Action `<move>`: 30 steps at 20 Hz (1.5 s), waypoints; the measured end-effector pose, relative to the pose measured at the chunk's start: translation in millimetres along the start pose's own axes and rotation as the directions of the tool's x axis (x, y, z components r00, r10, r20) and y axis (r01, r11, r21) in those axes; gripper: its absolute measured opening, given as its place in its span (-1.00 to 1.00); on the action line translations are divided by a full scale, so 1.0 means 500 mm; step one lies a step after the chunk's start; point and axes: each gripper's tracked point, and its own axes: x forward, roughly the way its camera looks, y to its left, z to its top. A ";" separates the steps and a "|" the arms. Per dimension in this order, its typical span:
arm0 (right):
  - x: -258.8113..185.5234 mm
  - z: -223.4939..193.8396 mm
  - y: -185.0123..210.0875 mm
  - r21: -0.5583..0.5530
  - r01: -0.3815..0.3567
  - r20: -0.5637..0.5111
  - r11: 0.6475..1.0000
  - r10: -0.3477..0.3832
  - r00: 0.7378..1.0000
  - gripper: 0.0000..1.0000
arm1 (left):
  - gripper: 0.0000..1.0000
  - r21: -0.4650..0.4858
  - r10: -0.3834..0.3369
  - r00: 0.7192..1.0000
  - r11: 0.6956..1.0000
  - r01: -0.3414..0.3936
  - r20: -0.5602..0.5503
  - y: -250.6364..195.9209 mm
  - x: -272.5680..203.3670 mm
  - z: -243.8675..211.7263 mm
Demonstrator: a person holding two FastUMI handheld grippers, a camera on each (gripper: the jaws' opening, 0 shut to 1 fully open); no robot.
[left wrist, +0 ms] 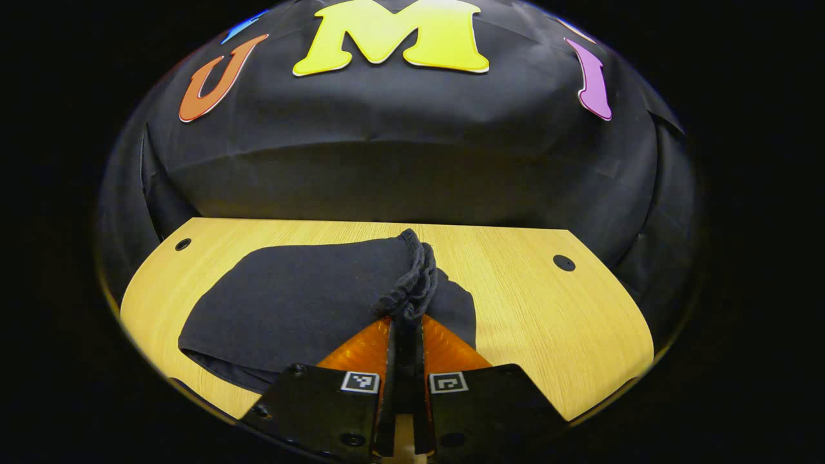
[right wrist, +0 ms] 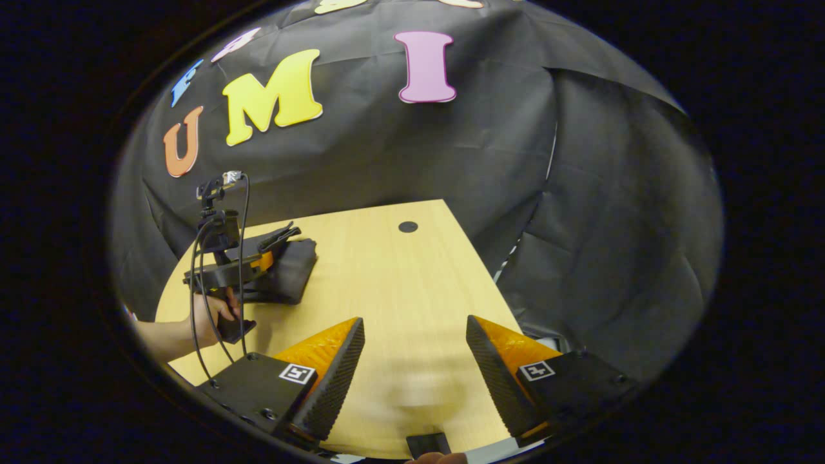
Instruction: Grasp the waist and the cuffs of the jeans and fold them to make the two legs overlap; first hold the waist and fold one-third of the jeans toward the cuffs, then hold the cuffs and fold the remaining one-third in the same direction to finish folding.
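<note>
The dark jeans (left wrist: 303,303) lie folded in a flat bundle on my wooden worktop (left wrist: 548,309), toward its left side in the left gripper view, with a bunched ridge of their cloth rising just ahead of my left tongs (left wrist: 406,317), whose fingers are pressed together on that fabric. In the right gripper view I see the same bundle far off at the worktop's left edge under my left hand (right wrist: 216,316). My right tongs (right wrist: 416,348) hang spread wide above bare wood, gripping nothing.
</note>
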 end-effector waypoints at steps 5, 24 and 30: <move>0.042 0.052 0.065 -0.057 -0.097 0.049 0.994 0.100 0.994 0.97 | 0.43 0.040 0.072 0.997 0.997 -0.073 0.007 -0.001 -0.039 0.003; -0.343 0.299 0.350 -0.152 -0.122 0.604 0.981 0.190 0.774 0.96 | 0.97 -0.063 0.061 0.846 0.998 -0.033 0.530 0.246 -0.732 0.369; -0.467 0.238 0.424 -0.175 -0.112 0.640 0.978 0.199 0.742 0.87 | 0.76 -0.095 0.081 0.833 0.995 -0.034 0.548 0.343 -0.850 0.335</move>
